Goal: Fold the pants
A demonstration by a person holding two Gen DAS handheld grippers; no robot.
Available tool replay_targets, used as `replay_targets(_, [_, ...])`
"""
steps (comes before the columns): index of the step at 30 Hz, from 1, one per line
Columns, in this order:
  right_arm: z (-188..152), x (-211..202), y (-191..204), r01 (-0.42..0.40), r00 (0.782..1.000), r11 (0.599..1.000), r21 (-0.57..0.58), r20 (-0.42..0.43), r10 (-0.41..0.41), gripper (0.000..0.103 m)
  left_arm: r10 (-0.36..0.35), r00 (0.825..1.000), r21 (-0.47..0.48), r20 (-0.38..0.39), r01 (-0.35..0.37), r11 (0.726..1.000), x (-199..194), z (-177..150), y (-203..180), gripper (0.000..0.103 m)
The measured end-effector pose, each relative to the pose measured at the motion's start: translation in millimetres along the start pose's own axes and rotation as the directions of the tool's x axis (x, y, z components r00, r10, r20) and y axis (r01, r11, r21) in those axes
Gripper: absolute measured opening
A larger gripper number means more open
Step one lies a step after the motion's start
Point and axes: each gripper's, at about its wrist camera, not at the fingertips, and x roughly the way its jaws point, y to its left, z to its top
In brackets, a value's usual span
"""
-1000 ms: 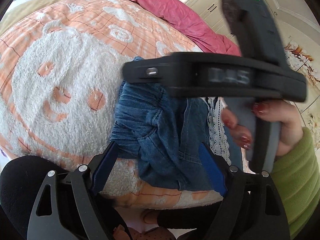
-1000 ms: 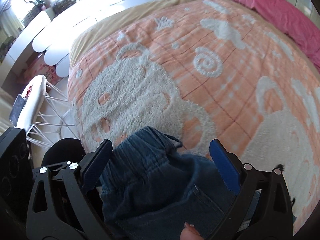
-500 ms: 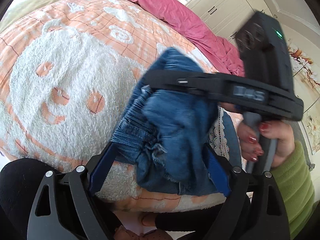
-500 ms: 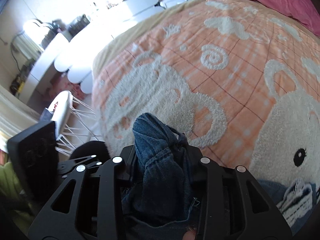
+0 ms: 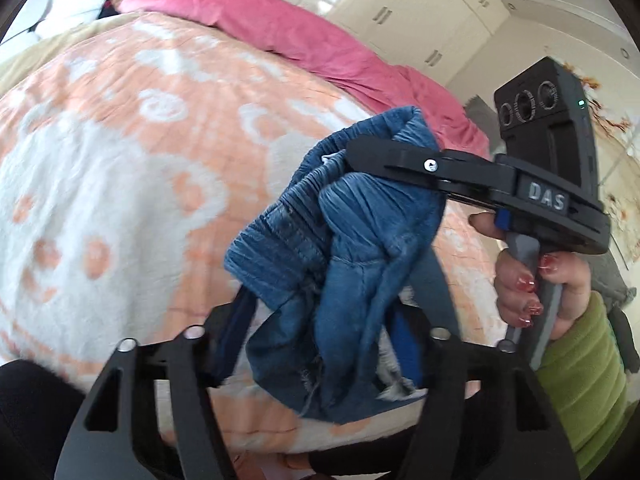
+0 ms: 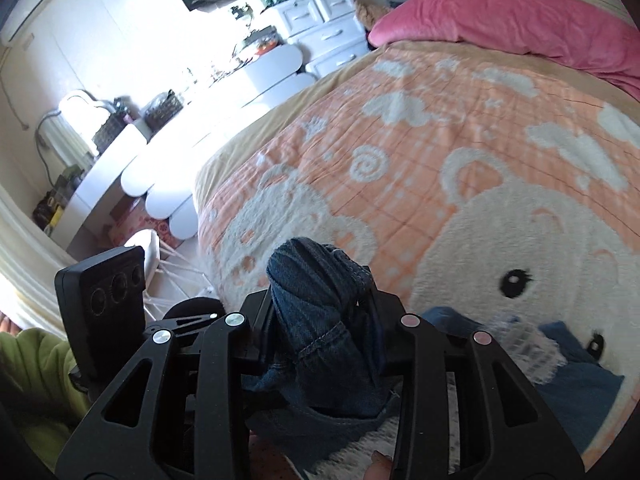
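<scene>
Blue denim pants [image 5: 336,260] hang bunched above the orange and white bed blanket [image 5: 120,160]. My right gripper [image 6: 320,320] is shut on a wad of the denim [image 6: 316,292] and also shows in the left wrist view [image 5: 384,156], lifted above the bed. My left gripper [image 5: 320,320] has closed in on the lower part of the same bunch; its blue pads [image 5: 404,344] press the cloth from both sides. The pants' shape is hidden in the folds.
A pink duvet [image 5: 300,40] lies along the far side of the bed. Another blue garment with white lace [image 6: 532,344] lies on the blanket at right. A white desk [image 6: 120,152], drawers [image 6: 328,36] and a white chair [image 6: 148,248] stand beyond the bed's left edge.
My right gripper shut on the denim and lifted it off the blanket. My left gripper's fingers closed in from wide open onto the hanging cloth.
</scene>
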Motion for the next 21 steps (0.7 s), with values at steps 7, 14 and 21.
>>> replay_targets(7, [-22.0, -53.5, -47.7, 0.035, 0.995, 0.998, 0.06, 0.091, -0.04, 0.034, -0.054, 0.998, 0.092, -0.022, 0.056, 0.994, 29.3, -0.4, -57.5, 0.054])
replay_targets(14, [-71.8, -101.0, -89.3, 0.051, 0.978, 0.984, 0.169, 0.189, -0.083, 0.053, -0.161, 0.98, 0.222, -0.116, 0.183, 0.958, 62.4, -23.2, -97.8, 0.059])
replay_targets(21, [-128.4, -122.5, -111.7, 0.204, 0.948, 0.939, 0.277, 0.183, -0.26, 0.056, -0.139, 0.985, 0.231, -0.1, 0.159, 0.96, 50.8, -21.9, -81.4, 0.059])
